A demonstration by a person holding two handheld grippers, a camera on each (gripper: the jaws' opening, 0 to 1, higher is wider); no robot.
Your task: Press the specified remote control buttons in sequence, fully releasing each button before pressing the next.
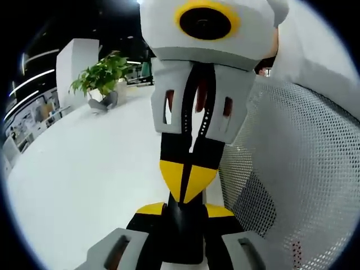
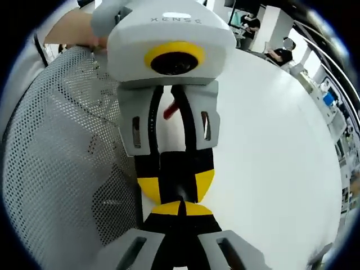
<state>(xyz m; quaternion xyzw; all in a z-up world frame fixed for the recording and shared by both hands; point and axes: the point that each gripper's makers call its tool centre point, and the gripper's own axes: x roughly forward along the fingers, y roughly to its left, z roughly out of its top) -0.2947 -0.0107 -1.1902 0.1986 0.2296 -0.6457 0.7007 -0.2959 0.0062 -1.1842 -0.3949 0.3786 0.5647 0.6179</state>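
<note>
Nearest in the left gripper view, my left gripper (image 1: 185, 211) rises from the bottom with its yellow tips standing apart. A black shape (image 1: 183, 233) fills the gap between them. I cannot tell whether it is the remote, nor whether those jaws are clamped on it or merely spread around it.

My right gripper (image 1: 185, 180) points straight at it, nose to nose. Its yellow tips are pressed together into one wedge that touches the top of the black shape.

In the right gripper view my right gripper (image 2: 180, 209) shows the same closed yellow tips, nothing between them. Just beyond them is my left gripper (image 2: 177, 185), with the black shape (image 2: 178, 169) between its parted yellow tips.

Beside both grippers stands a mesh chair back (image 1: 292, 169) (image 2: 56, 169). A hand (image 2: 73, 28) holds the left gripper's body above it.

Behind lies a white table (image 1: 84, 180) (image 2: 270, 169). At its far edge is a plant (image 1: 101, 76), and in the right gripper view a seated person (image 2: 277, 54) is farther off.
</note>
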